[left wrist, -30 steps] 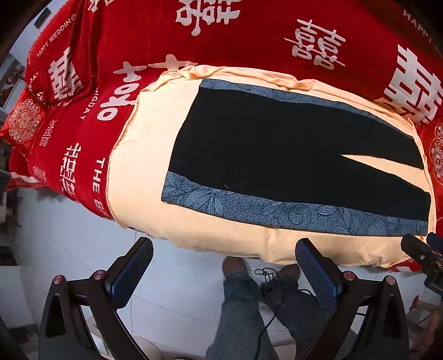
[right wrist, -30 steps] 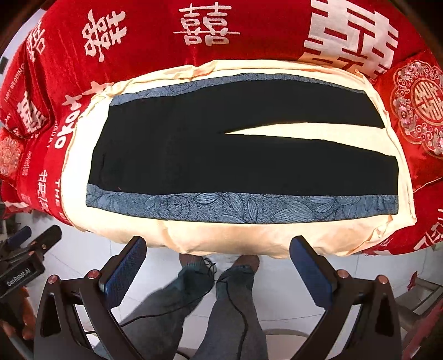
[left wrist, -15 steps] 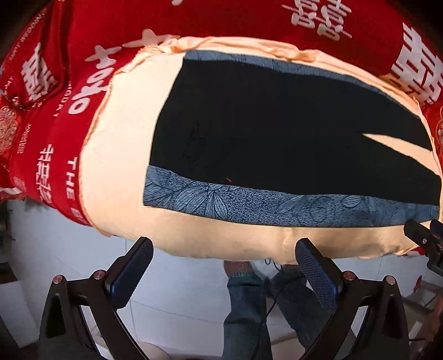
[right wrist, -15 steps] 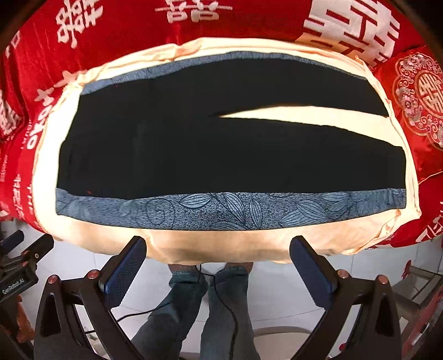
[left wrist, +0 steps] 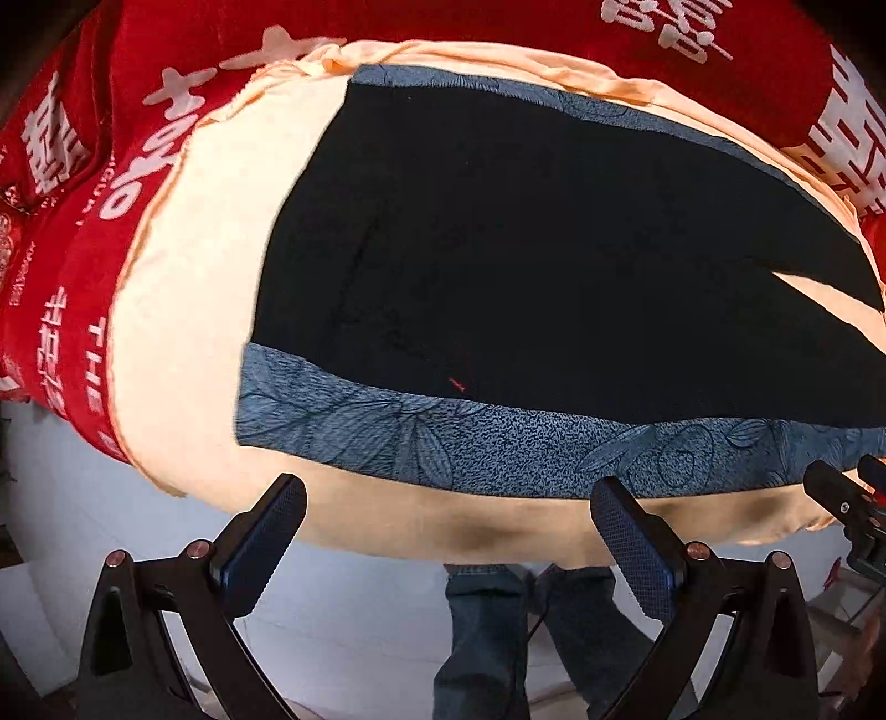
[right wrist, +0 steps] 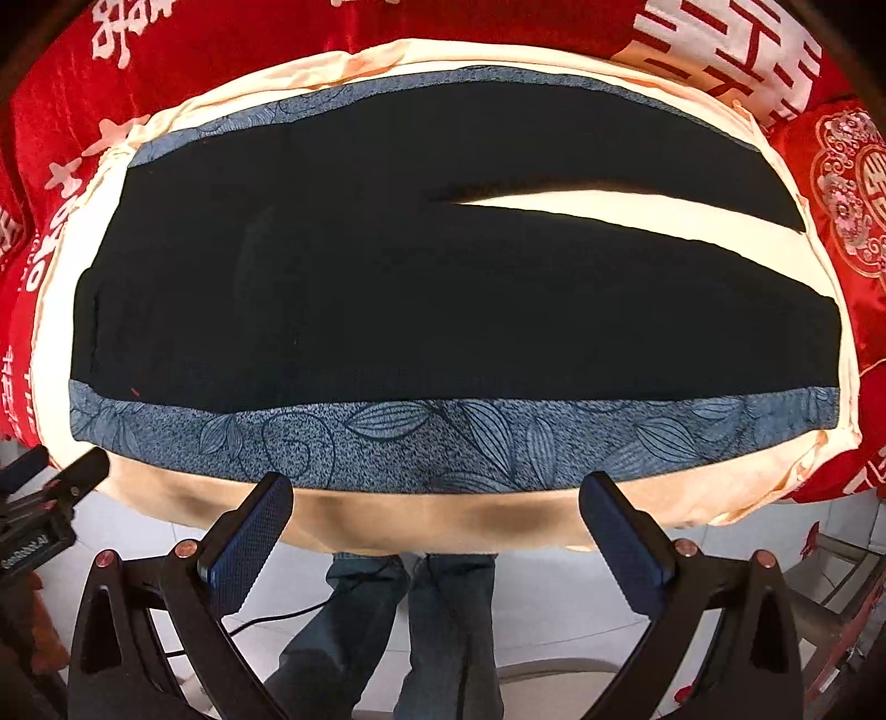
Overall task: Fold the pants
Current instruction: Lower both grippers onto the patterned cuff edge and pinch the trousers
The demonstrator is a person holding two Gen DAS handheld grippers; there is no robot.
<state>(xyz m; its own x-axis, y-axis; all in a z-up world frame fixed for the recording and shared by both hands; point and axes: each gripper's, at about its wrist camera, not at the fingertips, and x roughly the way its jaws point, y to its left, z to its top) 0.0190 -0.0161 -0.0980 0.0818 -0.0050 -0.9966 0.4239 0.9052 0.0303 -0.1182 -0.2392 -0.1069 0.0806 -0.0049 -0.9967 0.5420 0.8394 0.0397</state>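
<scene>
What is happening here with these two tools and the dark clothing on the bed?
A person holds a two-finger gripper in each hand above black pants with blue leaf-patterned side bands, which lie flat and unfolded on a cream cloth over a red quilt with white characters. The left gripper and the right gripper are both open and empty, near the edge of the pants closest to the person. The two legs are parted at the right. No fold has been made yet.

You see black pants [right wrist: 443, 310] edged at 6 o'clock by a blue side stripe [right wrist: 443, 443] with a dark leaf print. They lie on a peach cloth [left wrist: 183, 343]; at 12 o'clock is a red blanket [right wrist: 498, 22] with white characters.
</scene>
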